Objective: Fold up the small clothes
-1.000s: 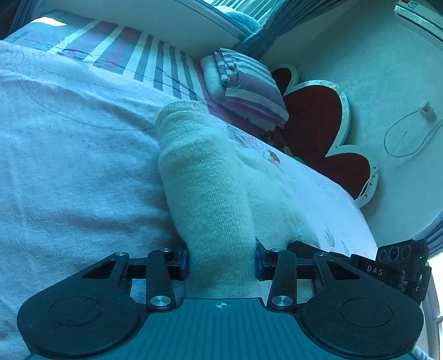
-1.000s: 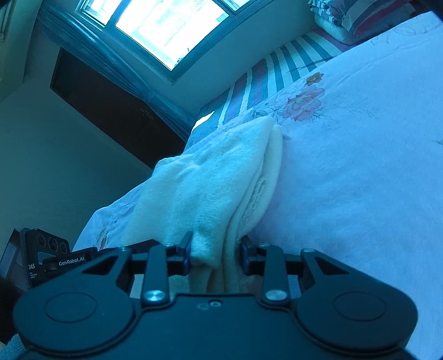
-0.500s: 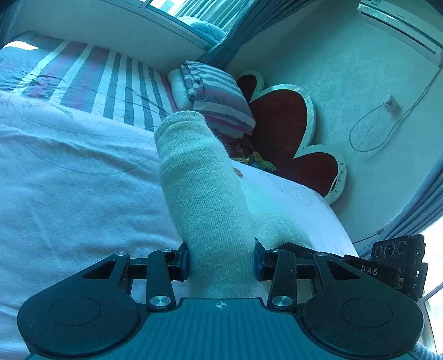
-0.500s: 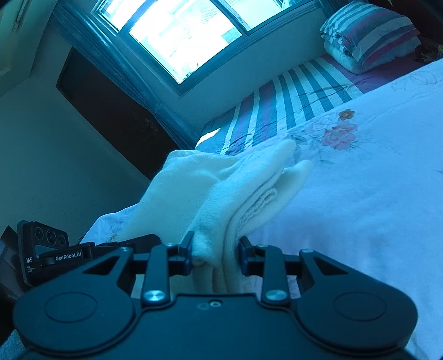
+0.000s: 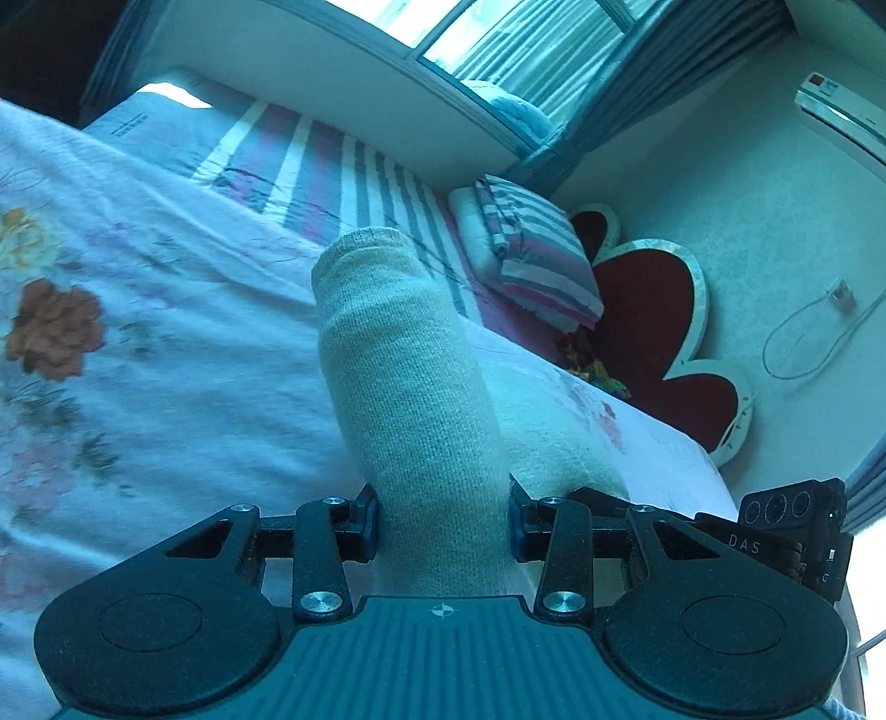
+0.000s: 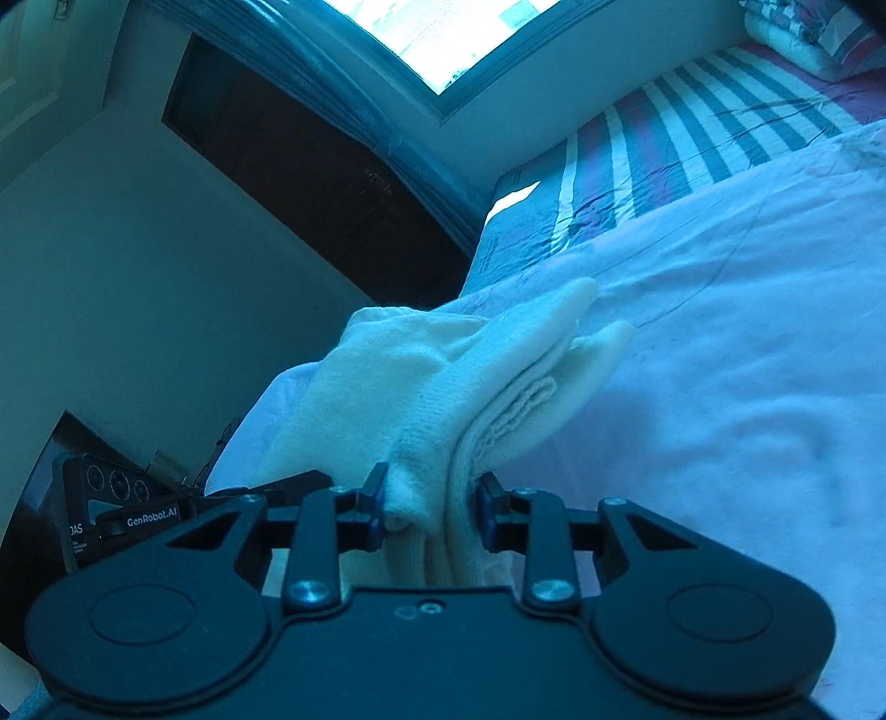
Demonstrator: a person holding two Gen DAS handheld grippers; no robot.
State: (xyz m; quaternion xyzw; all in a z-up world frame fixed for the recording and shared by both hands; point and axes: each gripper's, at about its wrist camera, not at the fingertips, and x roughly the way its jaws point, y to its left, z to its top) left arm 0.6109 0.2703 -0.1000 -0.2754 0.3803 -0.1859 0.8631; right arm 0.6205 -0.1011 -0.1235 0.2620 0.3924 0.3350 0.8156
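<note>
A small cream knit garment (image 5: 410,387) is held in the air above the bed by both grippers. My left gripper (image 5: 443,520) is shut on one end of it; the cloth stands up between the fingers like a rolled tube. My right gripper (image 6: 429,509) is shut on the other end, where the cream garment (image 6: 459,376) bunches in several layers with two corners sticking out. The other gripper shows at the right edge of the left wrist view (image 5: 786,526) and at the left edge of the right wrist view (image 6: 116,504).
A white floral bedspread (image 5: 166,354) covers the bed below, with a striped sheet (image 5: 332,171) beyond it. A striped pillow (image 5: 531,255) and a red heart-shaped cushion (image 5: 653,321) lie at the bed's head. A window (image 6: 448,33) and a dark wardrobe (image 6: 310,166) are behind.
Both grippers have lifted the garment off the bed and swung it; the bed now sits lower in both views. Both grips are unchanged.
</note>
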